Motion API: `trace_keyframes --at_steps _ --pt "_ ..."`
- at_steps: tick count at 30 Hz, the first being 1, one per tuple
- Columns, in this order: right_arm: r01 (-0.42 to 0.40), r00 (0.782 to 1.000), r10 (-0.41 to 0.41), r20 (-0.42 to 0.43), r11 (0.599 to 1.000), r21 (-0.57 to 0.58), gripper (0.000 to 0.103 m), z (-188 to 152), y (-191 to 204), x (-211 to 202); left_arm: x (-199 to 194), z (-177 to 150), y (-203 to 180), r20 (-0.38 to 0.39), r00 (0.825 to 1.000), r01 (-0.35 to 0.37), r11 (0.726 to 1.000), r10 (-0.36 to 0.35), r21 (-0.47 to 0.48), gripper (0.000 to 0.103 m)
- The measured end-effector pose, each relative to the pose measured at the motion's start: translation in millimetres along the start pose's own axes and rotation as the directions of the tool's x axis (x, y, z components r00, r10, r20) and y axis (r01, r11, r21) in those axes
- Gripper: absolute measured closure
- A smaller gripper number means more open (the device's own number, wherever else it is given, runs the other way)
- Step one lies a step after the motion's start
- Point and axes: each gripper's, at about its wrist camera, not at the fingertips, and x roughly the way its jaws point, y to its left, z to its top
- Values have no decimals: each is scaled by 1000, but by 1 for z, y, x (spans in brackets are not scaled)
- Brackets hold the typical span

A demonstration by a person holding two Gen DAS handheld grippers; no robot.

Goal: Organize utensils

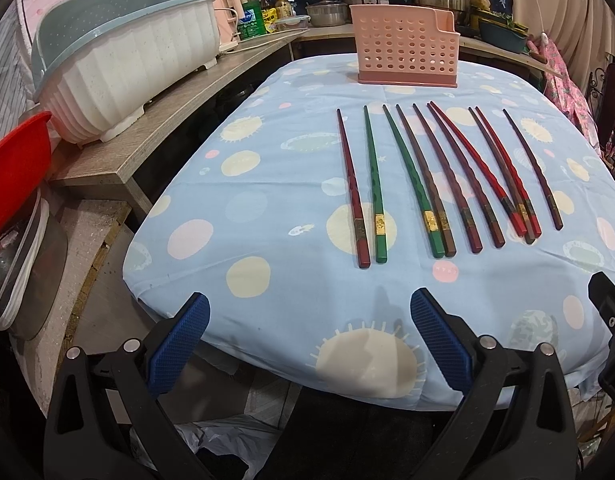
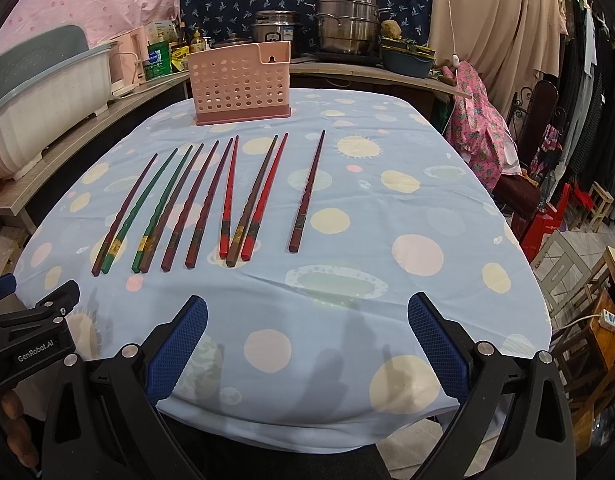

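Chopsticks (image 1: 435,178) untouched; both claws (image 1: 309,320) (image 2: 307,320) hover agape.

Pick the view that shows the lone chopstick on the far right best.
Right wrist view. There the lone chopstick lies near the middle, clear of the others, fully visible from tip to butt. The left wrist view also shows it whole, but pushed toward the right edge, more bent by the lens.

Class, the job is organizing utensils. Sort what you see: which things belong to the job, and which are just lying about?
Job:
chopsticks
pink utensil holder
left gripper, open
right gripper, open

Lying about:
dish rack
red basin
steamer pot
rice cooker
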Motion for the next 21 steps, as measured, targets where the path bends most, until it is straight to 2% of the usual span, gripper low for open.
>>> trace_keyframes --at_steps 15,21 --pt "7 1000 -7 -15 1000 14 7 -2 -9 8 6 2 1 -15 1000 7 1000 -7 -12 7" --pt "20 999 -19 -30 999 36 7 2 -18 19 21 14 18 -34 999 -4 998 2 -59 7"
